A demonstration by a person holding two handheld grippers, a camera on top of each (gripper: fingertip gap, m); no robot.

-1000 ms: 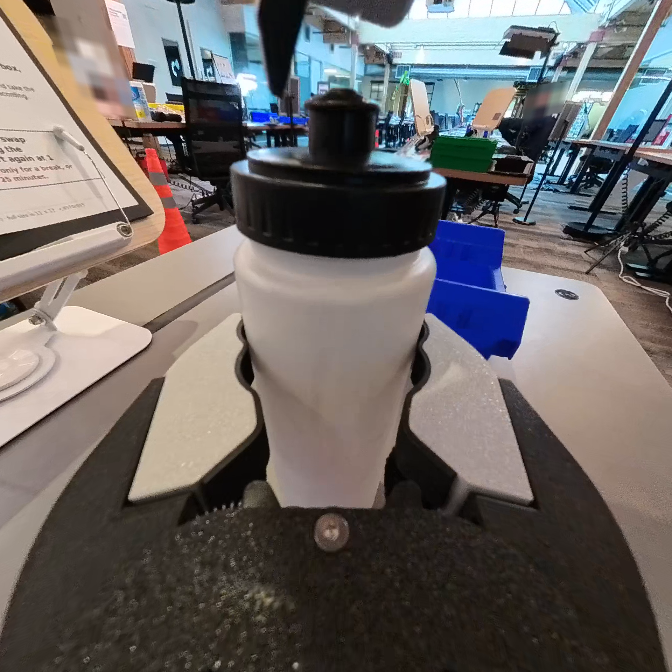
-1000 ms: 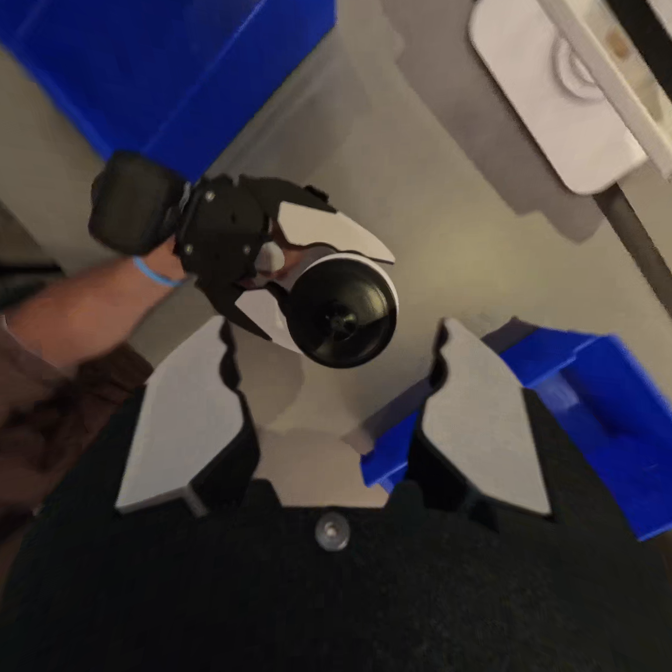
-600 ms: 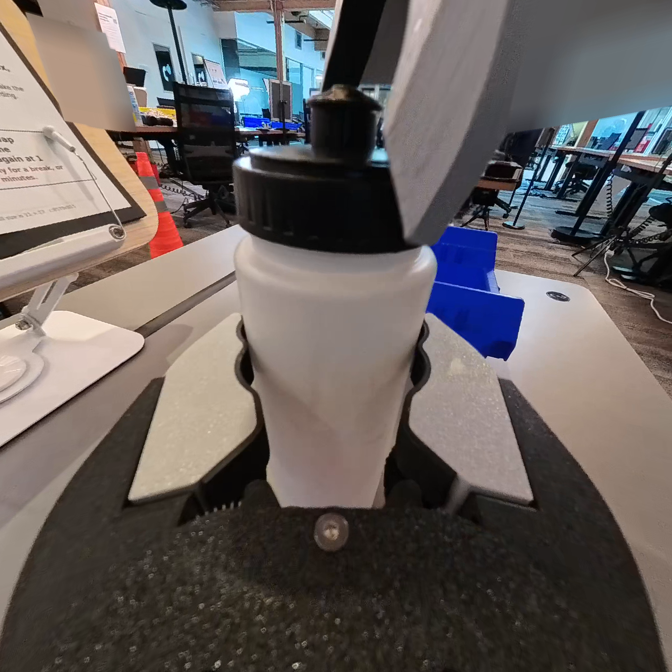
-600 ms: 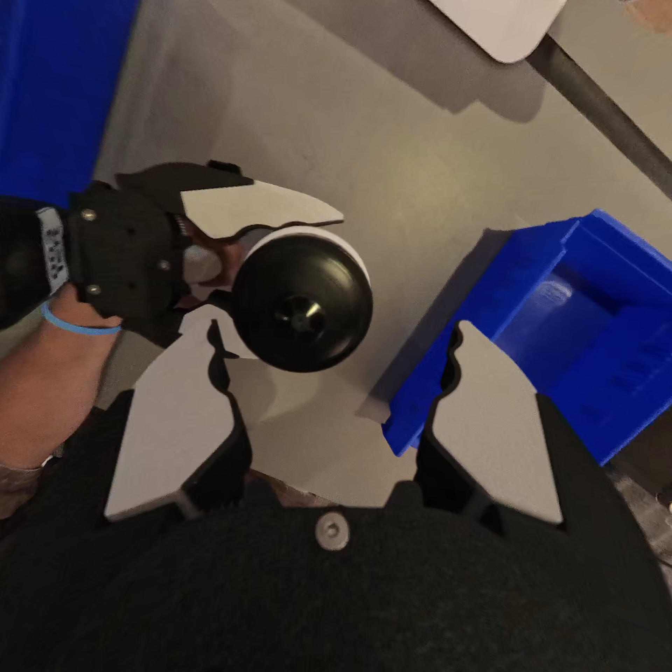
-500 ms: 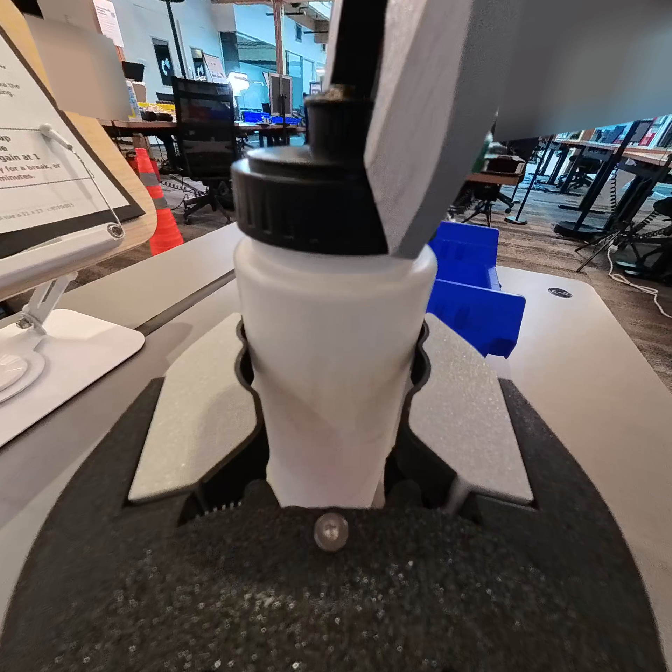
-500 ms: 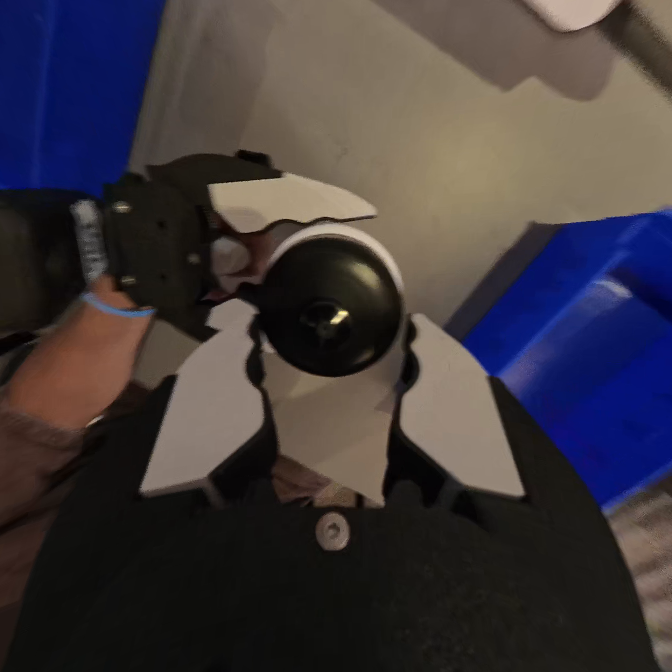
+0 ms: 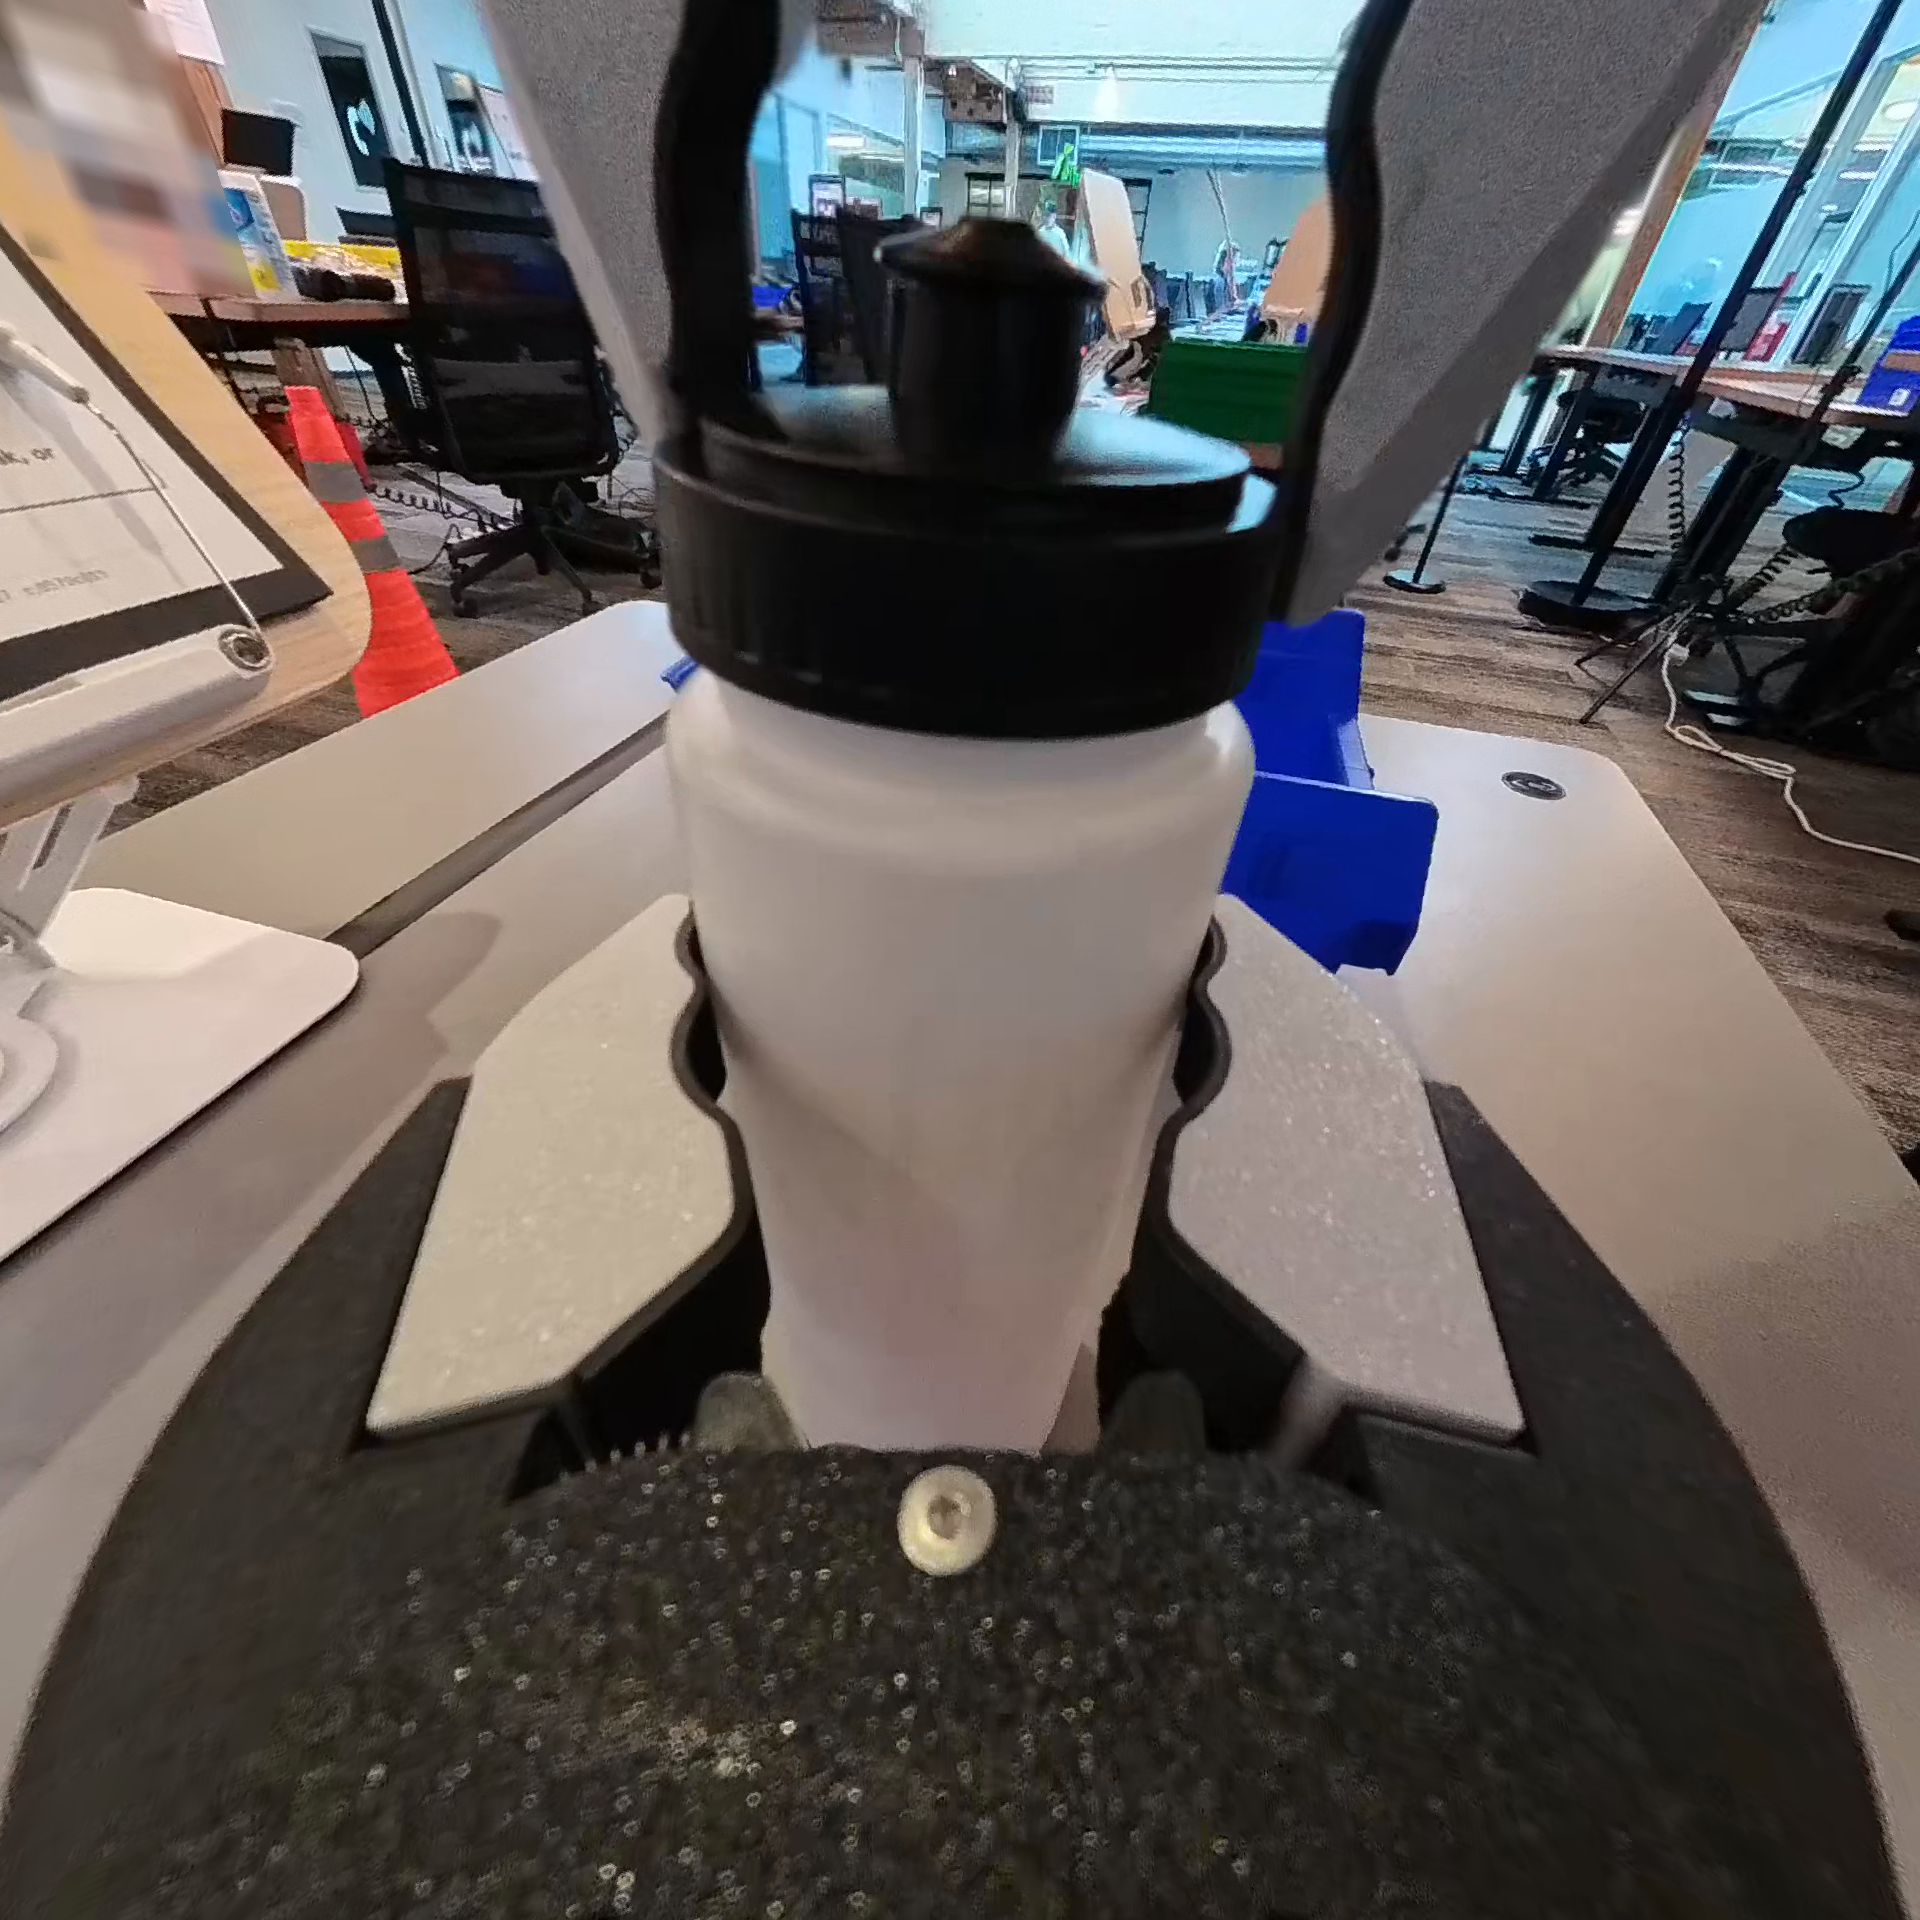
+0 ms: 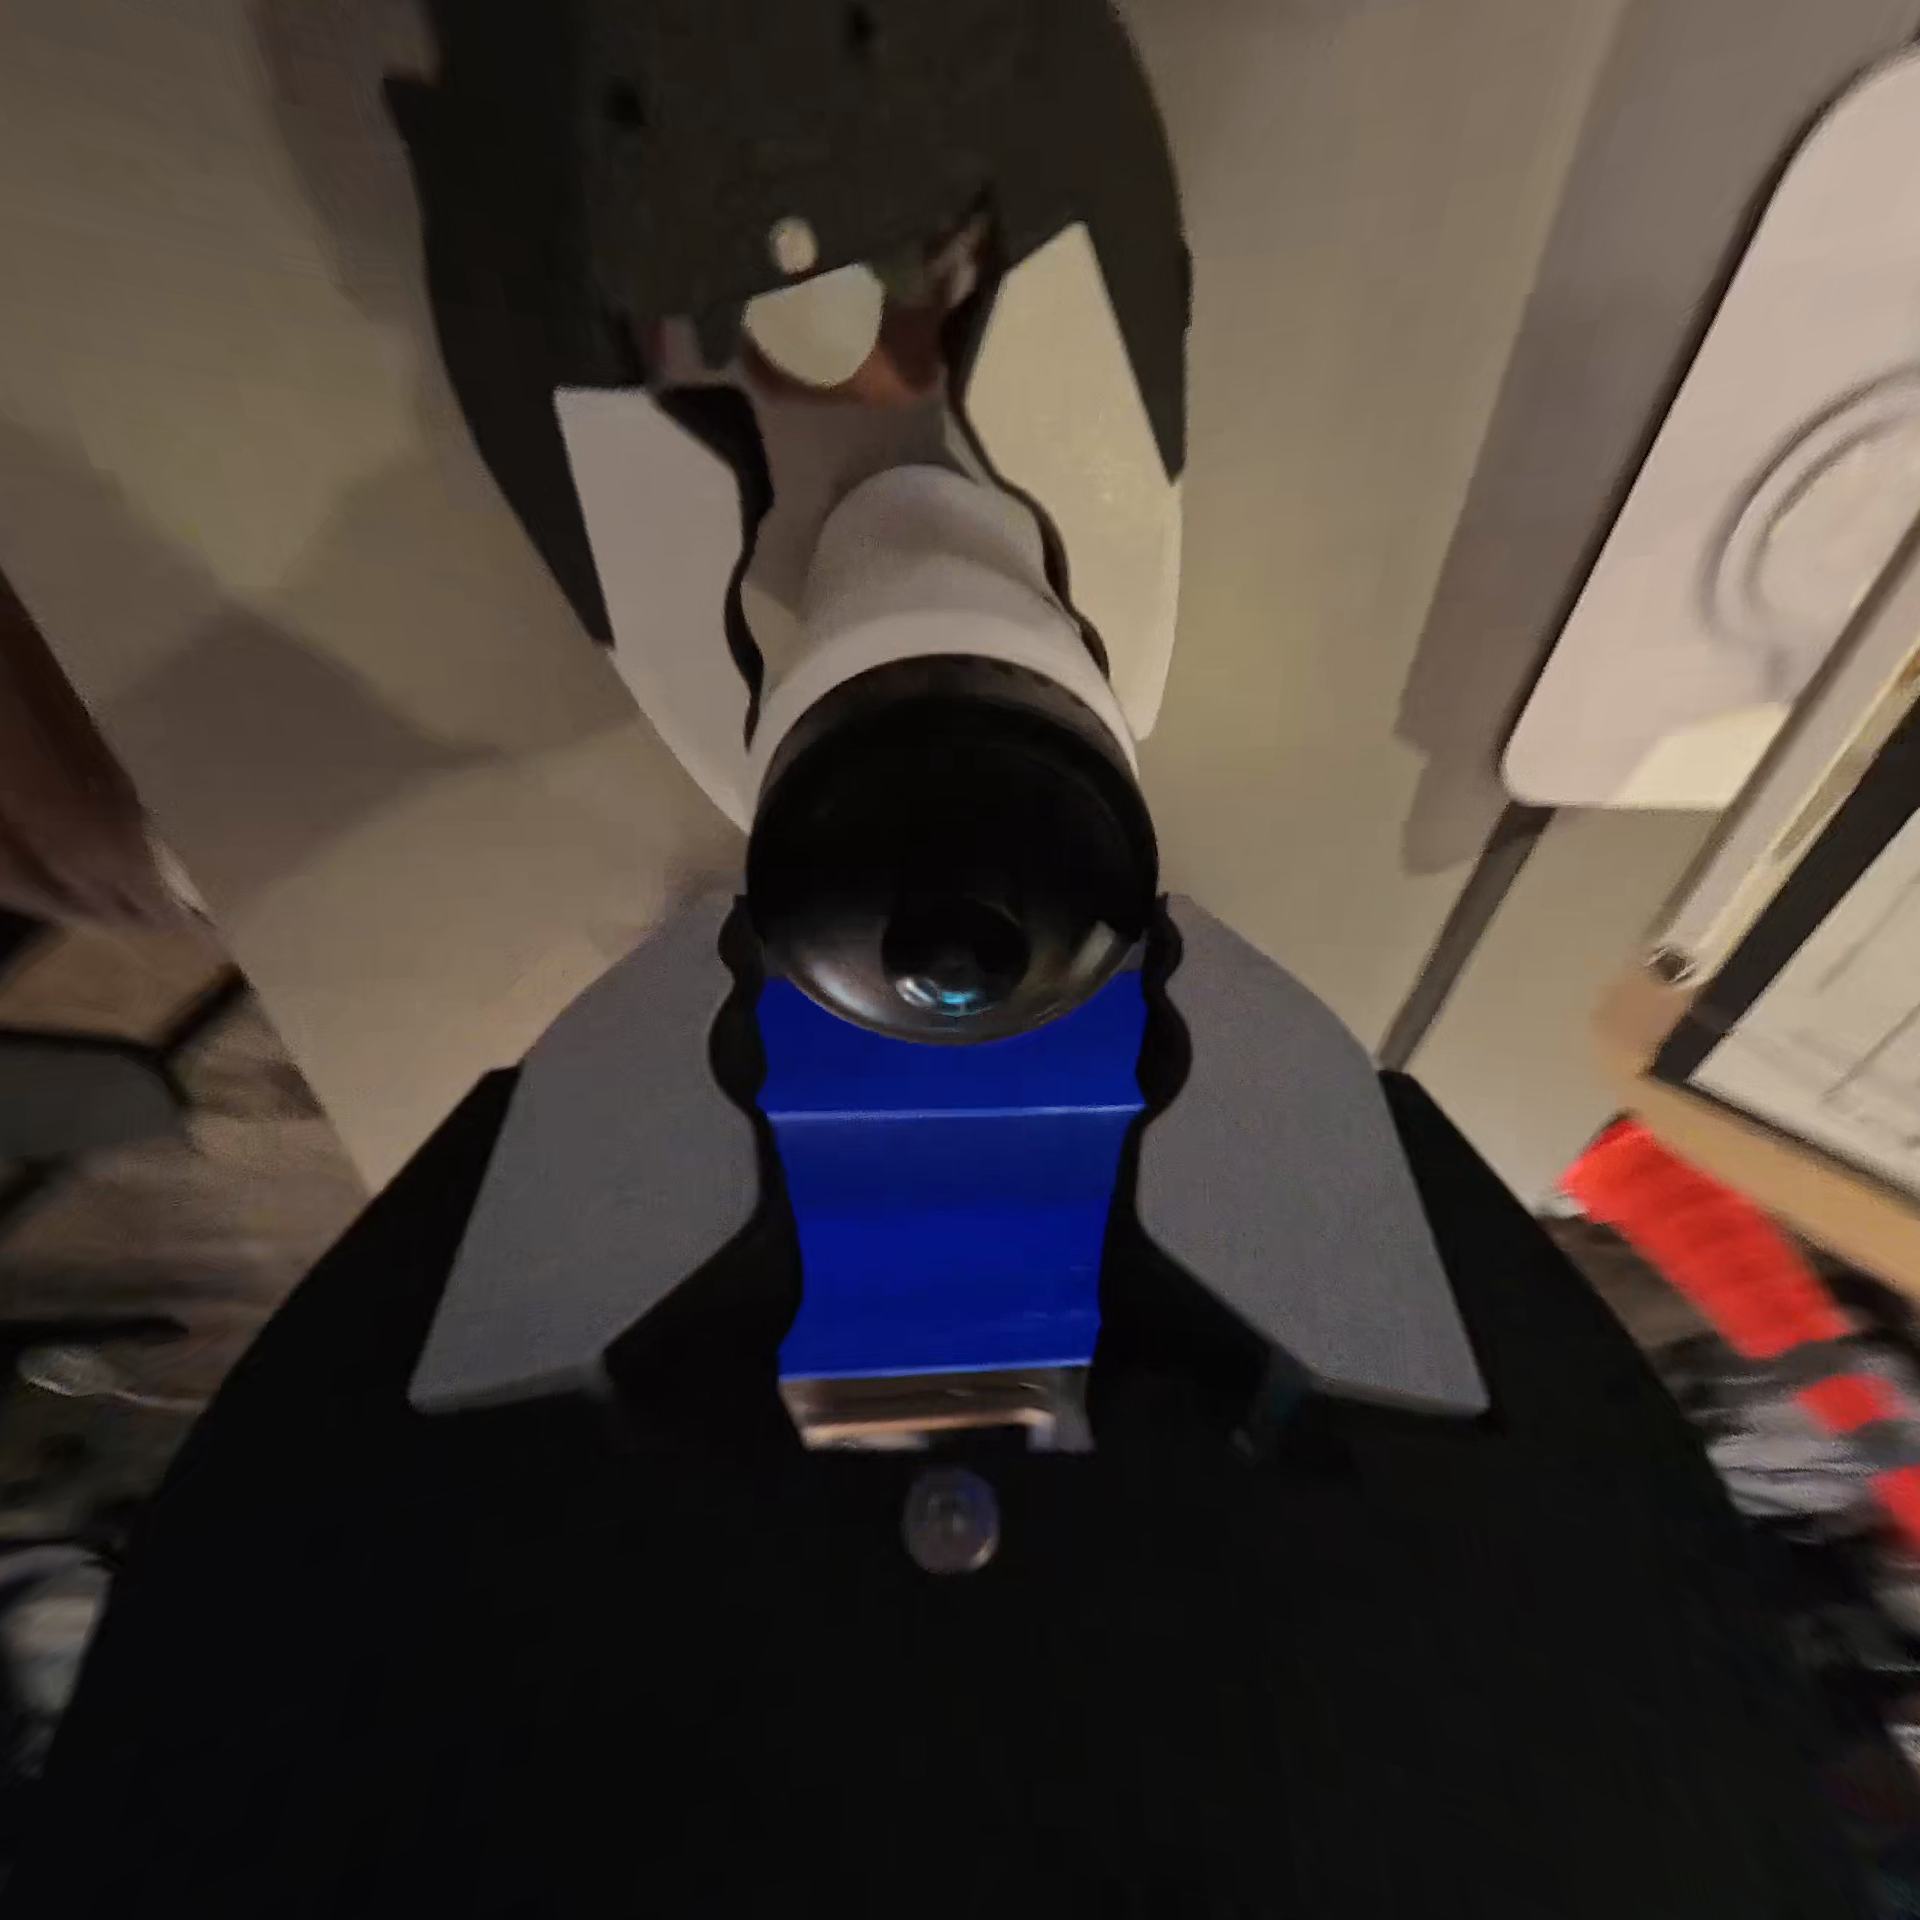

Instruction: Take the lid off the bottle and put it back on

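Note:
A white bottle with a black screw lid and spout stands upright above the grey table. My left gripper is shut on the bottle's body, with both pads pressed against its sides. My right gripper comes down from above, and its grey fingers straddle the lid. In the right wrist view I look down on the lid. My right gripper is shut on its rim on both sides. The bottle body and the left gripper show beyond it.
A blue bin sits on the table just behind the bottle; it also shows in the right wrist view. A white tablet stand holding a board stands at the left. An orange cone and office desks lie beyond the table.
My right gripper came down over the bottle, closed its fingers onto the lid and has since turned around it. My left gripper kept hold of the bottle without moving.

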